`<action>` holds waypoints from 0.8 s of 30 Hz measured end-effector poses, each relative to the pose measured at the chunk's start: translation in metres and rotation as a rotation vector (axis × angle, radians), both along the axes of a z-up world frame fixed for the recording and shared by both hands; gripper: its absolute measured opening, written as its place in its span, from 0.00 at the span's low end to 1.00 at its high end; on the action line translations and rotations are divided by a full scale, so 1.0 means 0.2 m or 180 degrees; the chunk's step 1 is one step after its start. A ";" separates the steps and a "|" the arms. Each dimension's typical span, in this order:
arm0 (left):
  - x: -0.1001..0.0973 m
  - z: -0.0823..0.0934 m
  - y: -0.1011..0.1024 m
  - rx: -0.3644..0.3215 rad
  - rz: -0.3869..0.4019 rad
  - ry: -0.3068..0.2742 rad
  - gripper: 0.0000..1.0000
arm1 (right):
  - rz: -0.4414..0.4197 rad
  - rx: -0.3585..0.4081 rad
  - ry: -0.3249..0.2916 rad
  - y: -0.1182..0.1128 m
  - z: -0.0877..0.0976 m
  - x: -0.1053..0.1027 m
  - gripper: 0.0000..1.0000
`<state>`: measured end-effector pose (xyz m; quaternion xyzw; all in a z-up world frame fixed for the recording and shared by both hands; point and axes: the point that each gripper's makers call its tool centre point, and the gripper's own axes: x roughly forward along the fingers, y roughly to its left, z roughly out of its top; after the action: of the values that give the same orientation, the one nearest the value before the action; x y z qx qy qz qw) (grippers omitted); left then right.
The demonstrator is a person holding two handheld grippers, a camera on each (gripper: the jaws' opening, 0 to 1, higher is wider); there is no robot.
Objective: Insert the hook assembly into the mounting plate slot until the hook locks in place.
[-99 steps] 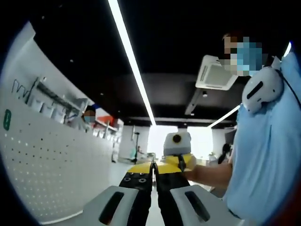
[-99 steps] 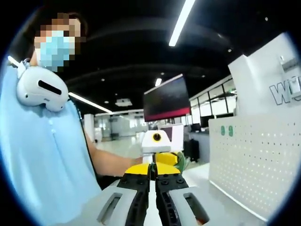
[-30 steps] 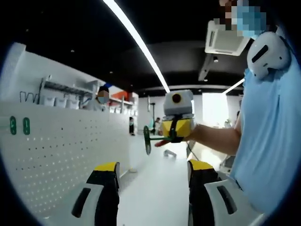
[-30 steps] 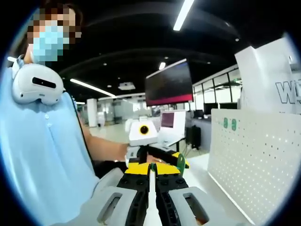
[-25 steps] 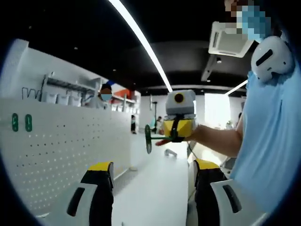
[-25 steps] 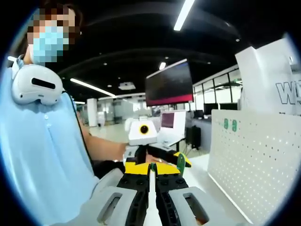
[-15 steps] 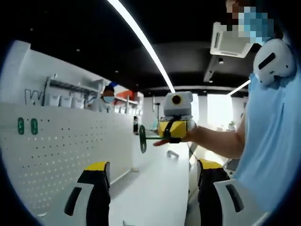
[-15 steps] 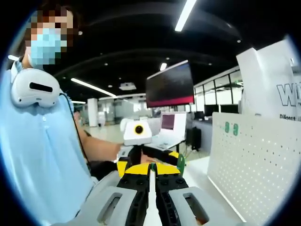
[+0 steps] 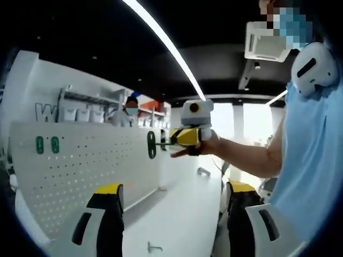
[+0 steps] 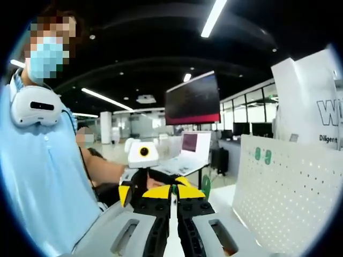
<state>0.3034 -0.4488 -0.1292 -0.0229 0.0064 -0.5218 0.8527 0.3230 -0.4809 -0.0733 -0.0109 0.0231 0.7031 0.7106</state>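
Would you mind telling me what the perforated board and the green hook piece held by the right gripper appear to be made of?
The perforated board looks like white painted sheet metal: flat, matte, with a regular grid of small punched holes. It may be plastic. The green hook piece, held in the right gripper, looks like moulded plastic: uniform glossy green with rounded edges.

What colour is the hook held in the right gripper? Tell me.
Green. The hook shows best in the left gripper view, clamped in the right gripper.

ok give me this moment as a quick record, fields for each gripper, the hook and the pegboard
left gripper: open, jaws wide apart, holding nothing
right gripper: shut on the green hook, seen in the left gripper view
green hook: held in the air, not yet on the board
white pegboard: upright, two green marks near its top
table: white surface below
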 end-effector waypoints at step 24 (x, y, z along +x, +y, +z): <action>0.10 -0.06 0.18 0.0015 0.0226 0.0089 0.79 | -0.0142 -0.0018 -0.0018 0.17 0.06 0.47 0.01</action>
<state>0.3225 -0.4127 -0.1418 -0.0283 0.0187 -0.4908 0.8706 0.4174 -0.4467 -0.0619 -0.0144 0.0233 0.6870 0.7261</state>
